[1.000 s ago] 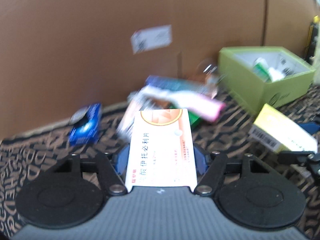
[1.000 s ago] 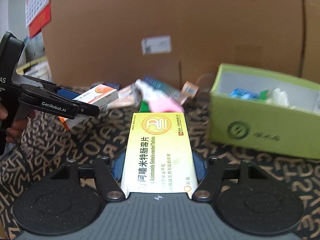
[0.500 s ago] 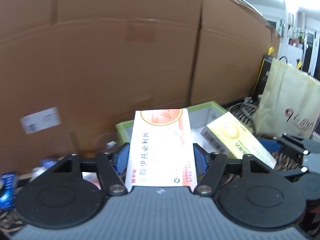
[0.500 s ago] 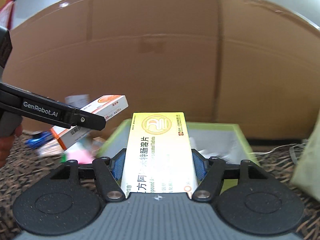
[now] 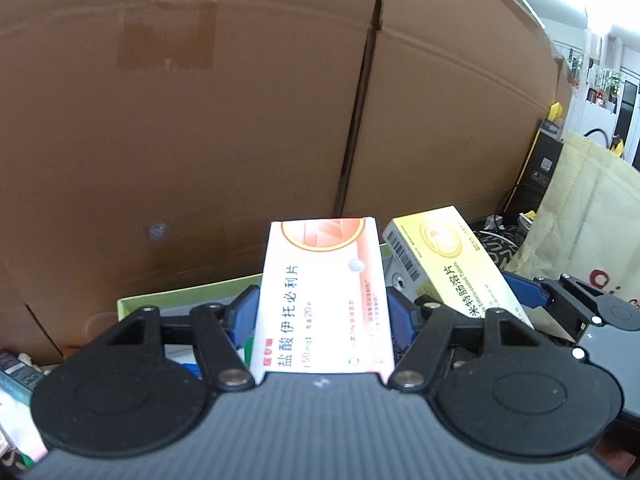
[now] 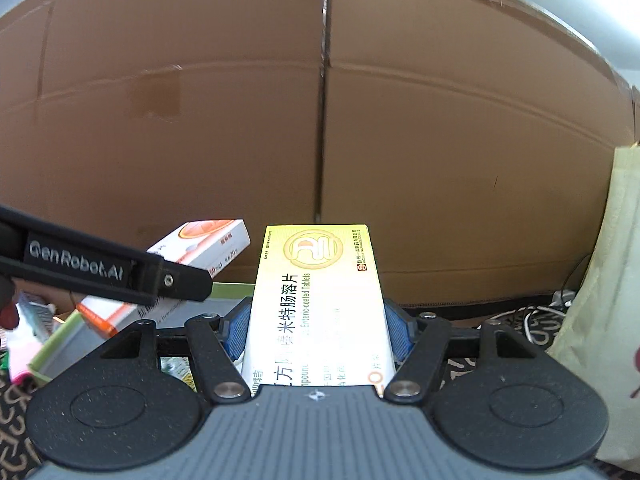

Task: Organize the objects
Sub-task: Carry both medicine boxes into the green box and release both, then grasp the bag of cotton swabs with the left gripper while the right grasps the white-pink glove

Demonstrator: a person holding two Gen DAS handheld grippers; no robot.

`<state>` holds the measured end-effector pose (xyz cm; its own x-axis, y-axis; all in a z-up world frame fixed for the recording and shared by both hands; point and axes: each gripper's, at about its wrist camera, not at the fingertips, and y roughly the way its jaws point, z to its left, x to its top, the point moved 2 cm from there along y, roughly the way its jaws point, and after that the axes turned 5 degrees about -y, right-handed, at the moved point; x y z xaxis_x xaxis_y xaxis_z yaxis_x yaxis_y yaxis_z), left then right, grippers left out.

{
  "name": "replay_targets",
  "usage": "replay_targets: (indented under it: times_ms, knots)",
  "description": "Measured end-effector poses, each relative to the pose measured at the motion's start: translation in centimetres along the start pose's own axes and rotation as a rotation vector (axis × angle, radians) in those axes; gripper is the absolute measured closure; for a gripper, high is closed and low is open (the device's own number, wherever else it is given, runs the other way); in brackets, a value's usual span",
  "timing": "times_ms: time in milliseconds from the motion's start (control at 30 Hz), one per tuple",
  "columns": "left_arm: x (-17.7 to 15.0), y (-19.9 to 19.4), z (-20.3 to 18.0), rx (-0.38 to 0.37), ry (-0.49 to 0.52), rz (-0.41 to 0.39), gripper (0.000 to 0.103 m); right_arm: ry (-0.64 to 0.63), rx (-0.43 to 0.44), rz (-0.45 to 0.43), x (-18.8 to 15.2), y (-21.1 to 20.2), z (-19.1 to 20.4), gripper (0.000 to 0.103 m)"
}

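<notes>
My left gripper (image 5: 322, 312) is shut on a white and orange medicine box (image 5: 324, 296), its blue pads (image 5: 245, 314) pressed on both long sides. My right gripper (image 6: 316, 328) is shut on a yellow medicine box (image 6: 316, 300) in the same way. Both boxes hang above the green box (image 5: 188, 294), whose rim shows just beneath them. In the left wrist view the yellow medicine box (image 5: 452, 264) sits to the right of mine. In the right wrist view the white and orange box (image 6: 192, 256) and the left gripper's arm (image 6: 100, 266) come in from the left over the green box (image 6: 56, 344).
A tall brown cardboard wall (image 5: 240, 120) stands close behind the green box. A beige cloth bag (image 5: 580, 224) and some cables (image 6: 536, 320) lie to the right. Loose packets (image 6: 24, 332) rest on the patterned cloth (image 6: 12, 420) at the left.
Both grippers have carried their boxes from over the patterned cloth, away from the pile, up over the green box. The cardboard wall now fills most of each view. Both grips are unchanged.
</notes>
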<state>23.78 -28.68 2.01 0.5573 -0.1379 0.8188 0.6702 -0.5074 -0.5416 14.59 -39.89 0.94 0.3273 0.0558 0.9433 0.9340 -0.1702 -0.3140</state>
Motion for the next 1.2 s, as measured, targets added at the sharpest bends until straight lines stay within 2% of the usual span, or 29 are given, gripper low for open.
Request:
replay_targets:
  times_ms: [67, 133, 167, 233, 267, 467, 733, 967, 1200]
  knots:
    - [-0.3, 1.2, 0.1, 0.01, 0.011, -0.004, 0.035, -0.005, 0.015, 0.016, -0.7, 1.7, 0.2, 0.033]
    - [-0.9, 2.2, 0.3, 0.031, 0.034, -0.007, 0.005, -0.046, 0.049, 0.067, -1.7, 3.5, 0.6, 0.032]
    - [-1.3, 2.3, 0.6, 0.061, 0.033, -0.016, 0.003, -0.063, 0.05, 0.092, -1.8, 4.0, 0.7, 0.031]
    - [-2.2, 2.1, 1.3, 0.065, 0.043, -0.031, 0.0, -0.082, 0.027, 0.115, -2.7, 4.3, 0.7, 0.029]
    - [-2.5, 2.0, 1.6, 0.057, 0.043, -0.027, 0.0, -0.076, 0.026, 0.102, -2.9, 4.0, 0.7, 0.025]
    - [-3.4, 1.0, 1.9, 0.054, -0.004, -0.011, 0.0, -0.013, 0.044, 0.066, -2.5, 1.3, 0.3, 0.019]
    - [-4.0, -5.5, 3.5, 0.038, -0.046, -0.043, 0.0, -0.016, 0.065, -0.056, -0.6, -5.9, 2.9, 0.012]
    - [-8.5, -13.4, 8.7, 0.103, -0.088, -0.067, 0.0, -0.024, 0.21, -0.096, -1.8, -10.6, 8.2, 0.011]
    - [-14.0, -17.8, 15.9, 0.217, -0.203, -0.032, 0.0, -0.077, 0.368, 0.001, -4.6, -10.0, 15.8, 0.011]
